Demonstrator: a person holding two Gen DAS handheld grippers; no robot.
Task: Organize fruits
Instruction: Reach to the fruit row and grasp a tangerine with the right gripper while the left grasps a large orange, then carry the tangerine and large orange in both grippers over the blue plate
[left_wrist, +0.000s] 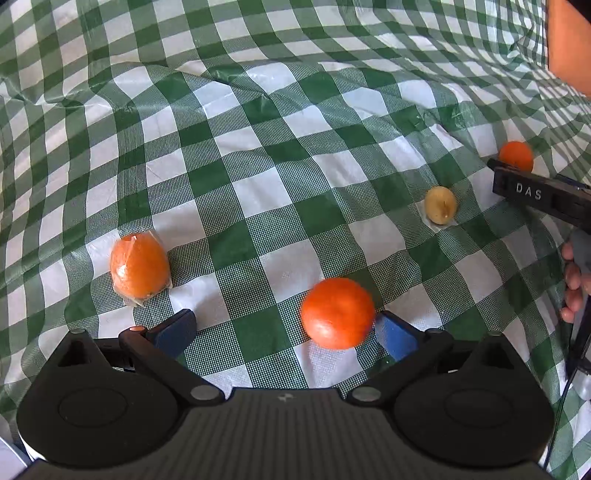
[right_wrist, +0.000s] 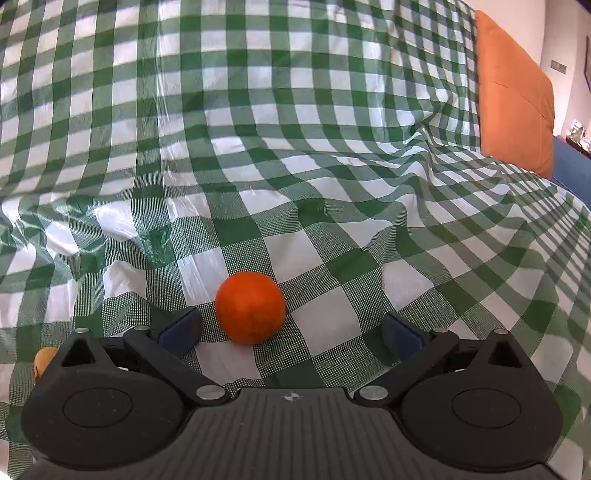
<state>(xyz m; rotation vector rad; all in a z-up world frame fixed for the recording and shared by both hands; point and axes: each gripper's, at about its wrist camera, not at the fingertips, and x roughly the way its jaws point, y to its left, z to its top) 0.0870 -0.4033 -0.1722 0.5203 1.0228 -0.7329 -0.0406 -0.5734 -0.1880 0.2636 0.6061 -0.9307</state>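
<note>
In the left wrist view my left gripper (left_wrist: 286, 334) is open over the checked cloth. A round orange fruit (left_wrist: 338, 313) lies between its blue fingers, close to the right one. A plastic-wrapped orange (left_wrist: 139, 266) lies to the left and a small yellow fruit (left_wrist: 440, 205) to the right. A second small orange fruit (left_wrist: 516, 155) sits far right, behind the right gripper's black body (left_wrist: 541, 197). In the right wrist view my right gripper (right_wrist: 291, 330) is open, with that orange fruit (right_wrist: 250, 307) between its fingers, nearer the left one. The yellow fruit (right_wrist: 44, 359) peeks out at lower left.
A green and white checked plastic cloth (left_wrist: 258, 155) covers the wrinkled surface and rises behind it. An orange cushion (right_wrist: 515, 92) stands at the far right, beside a blue edge. The person's hand (left_wrist: 574, 280) holds the right gripper.
</note>
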